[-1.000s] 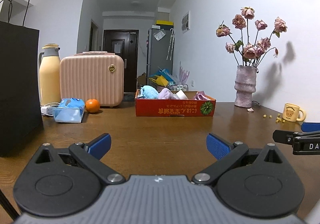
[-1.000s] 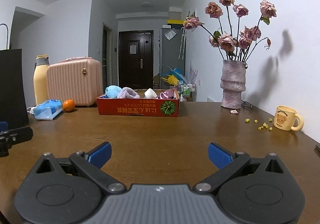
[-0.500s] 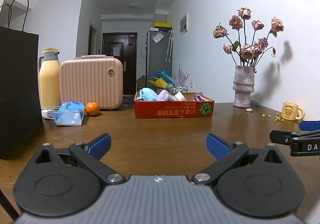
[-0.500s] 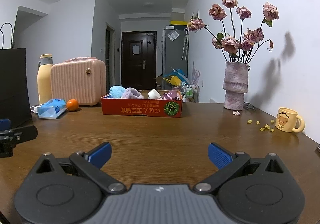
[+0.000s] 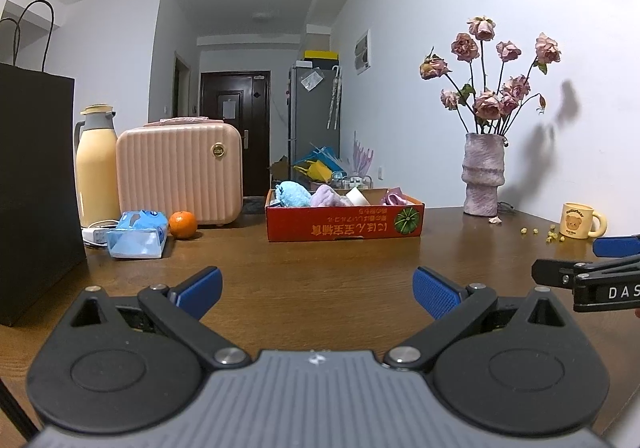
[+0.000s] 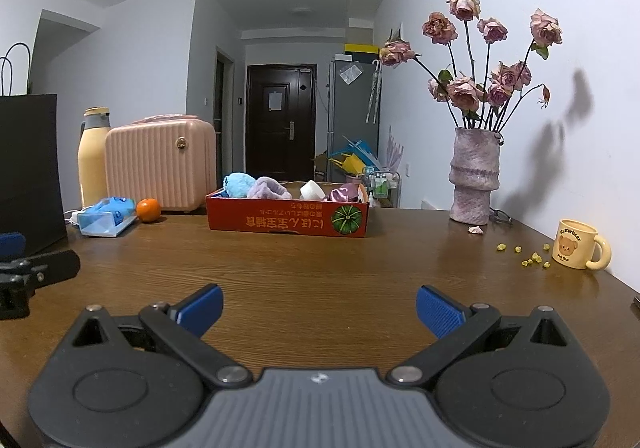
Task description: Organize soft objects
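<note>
Wooden table (image 6: 320, 268) runs far to a red box (image 6: 286, 215) w/ soft items: blue plush (image 6: 239, 184), purple cloth (image 6: 269, 187). Our left gripper (image 5: 316, 288) & right gripper (image 6: 318, 306) hover near us, jaws wide apart, empty. We should approach level and pinch one item only.

The right gripper (image 6: 318, 306) hangs over the near edge of the wooden table (image 6: 320, 268), blue pads spread wide with nothing between them. Toward the far edge sits a red cardboard box (image 6: 287, 217) holding soft bundles: blue (image 6: 239, 184), lilac (image 6: 268, 187), white (image 6: 313, 190).
</note>
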Available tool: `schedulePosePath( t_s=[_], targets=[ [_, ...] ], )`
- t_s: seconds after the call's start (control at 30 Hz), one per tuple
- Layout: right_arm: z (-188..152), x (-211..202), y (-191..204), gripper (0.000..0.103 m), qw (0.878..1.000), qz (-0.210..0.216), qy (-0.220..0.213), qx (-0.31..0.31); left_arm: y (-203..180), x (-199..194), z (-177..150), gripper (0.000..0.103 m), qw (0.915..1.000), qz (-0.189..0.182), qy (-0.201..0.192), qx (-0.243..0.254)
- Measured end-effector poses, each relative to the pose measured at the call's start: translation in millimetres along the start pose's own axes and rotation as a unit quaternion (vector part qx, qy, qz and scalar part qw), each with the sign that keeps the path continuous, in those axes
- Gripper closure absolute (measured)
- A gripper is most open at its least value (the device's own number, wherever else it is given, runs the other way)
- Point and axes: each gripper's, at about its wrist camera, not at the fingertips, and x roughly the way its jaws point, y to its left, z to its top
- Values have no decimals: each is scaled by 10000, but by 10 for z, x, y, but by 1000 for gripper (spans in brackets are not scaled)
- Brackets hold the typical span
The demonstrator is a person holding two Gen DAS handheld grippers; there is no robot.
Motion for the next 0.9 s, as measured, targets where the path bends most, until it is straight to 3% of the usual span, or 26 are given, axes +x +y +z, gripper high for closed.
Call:
schedulePosePath(
  t_s=[0.9],
  targets=[
    [-12,-9,32,0,10000,-3,-27,-31,-42,-75,-15,0,9998,-28,-152,100]
  ],
)
